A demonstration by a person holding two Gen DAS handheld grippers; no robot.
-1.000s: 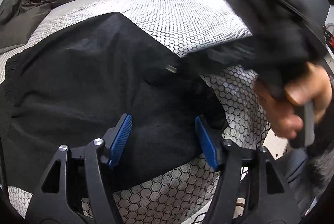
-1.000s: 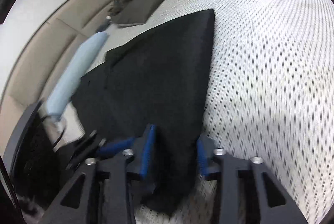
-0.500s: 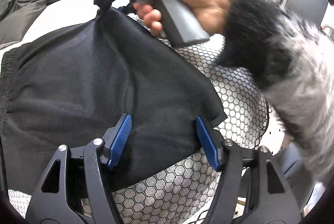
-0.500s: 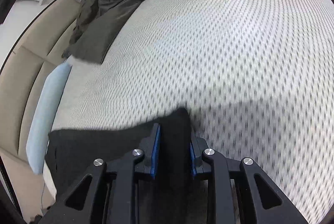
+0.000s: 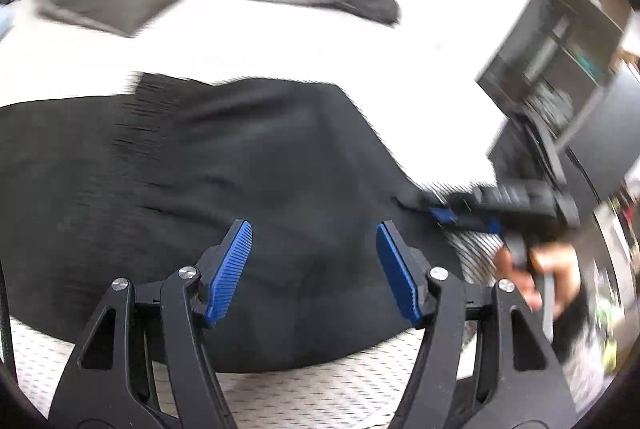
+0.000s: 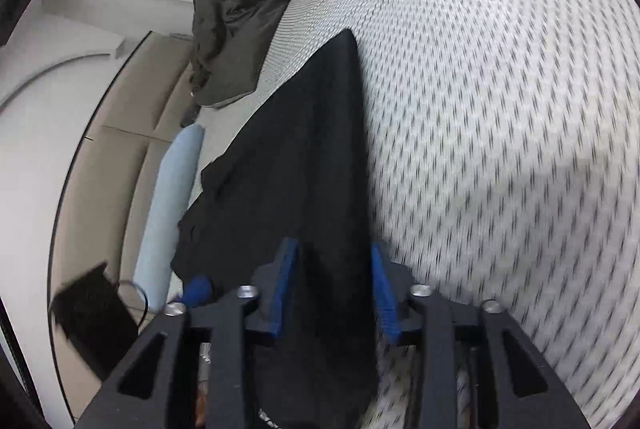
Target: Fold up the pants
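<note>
Your black, soft knit pants (image 5: pixel 224 197) lie spread on the white honeycomb-mesh bed cover (image 6: pixel 500 109), a light, limp cloth that will sag and crease wherever it is not held. Your right gripper (image 6: pixel 332 293), whose jaws have just been opening a little, has a bunched fold of the pants between its blue pads, while your left gripper (image 5: pixel 314 269) hangs released above the cloth. Take hold at hems, corners or the waistband, through every layer, to keep the fold even.
</note>
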